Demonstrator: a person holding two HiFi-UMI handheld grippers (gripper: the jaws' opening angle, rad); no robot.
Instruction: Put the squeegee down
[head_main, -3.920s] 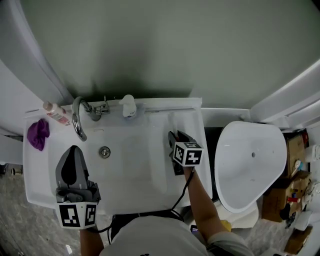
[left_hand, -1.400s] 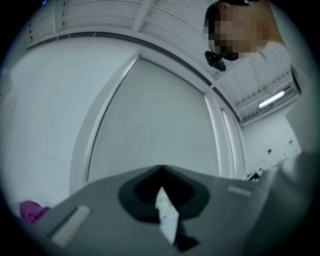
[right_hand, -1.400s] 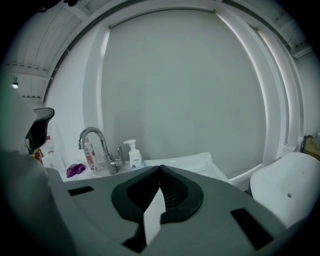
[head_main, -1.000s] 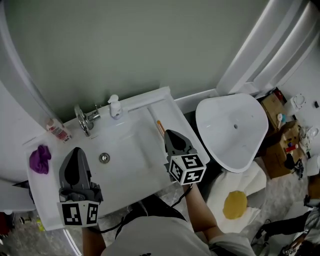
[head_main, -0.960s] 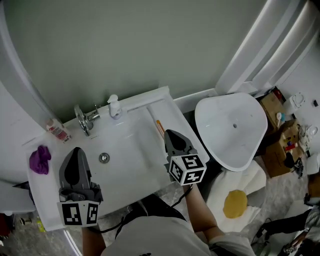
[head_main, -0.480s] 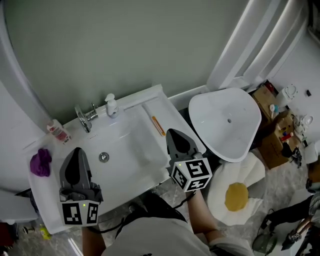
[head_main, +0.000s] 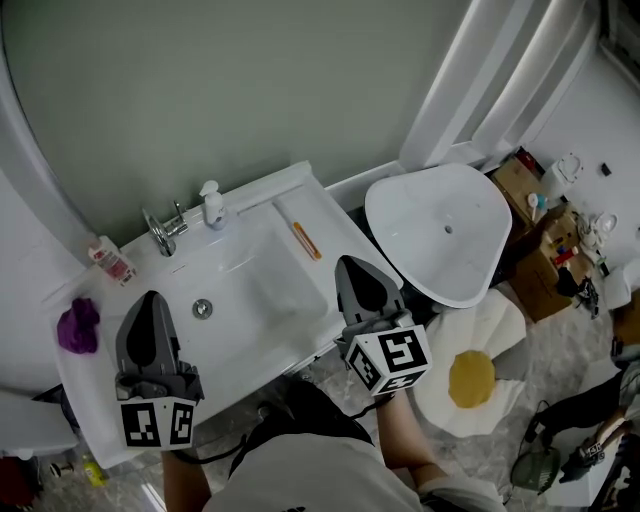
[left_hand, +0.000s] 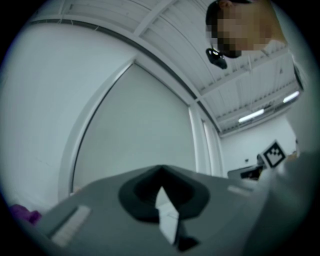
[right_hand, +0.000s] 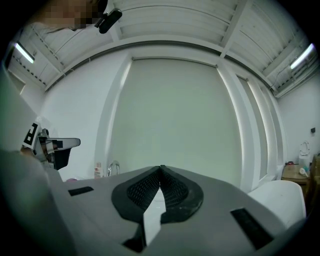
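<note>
The squeegee (head_main: 305, 241), with an orange handle, lies on the right ledge of the white washbasin (head_main: 120, 390), beside the bowl. Nothing touches it. My right gripper (head_main: 352, 262) hovers in front of that ledge, off the basin's front right corner, shut and empty. In the right gripper view its jaws (right_hand: 160, 169) meet at the tips and point level at the grey-green wall. My left gripper (head_main: 150, 297) hangs over the basin's front left, also shut with nothing in it; its tips (left_hand: 161, 169) touch in the left gripper view.
At the basin's back stand a chrome tap (head_main: 158, 232), a white soap pump (head_main: 211, 204) and a pink bottle (head_main: 110, 262). A purple cloth (head_main: 78, 327) lies at the left. A closed white toilet (head_main: 440, 235), a yellow-centred mat (head_main: 472, 378) and cartons (head_main: 540, 270) are to the right.
My right gripper has lifted and drawn back from the basin's right ledge, still shut. The squeegee stays where it lay. The left gripper has drifted only a little.
</note>
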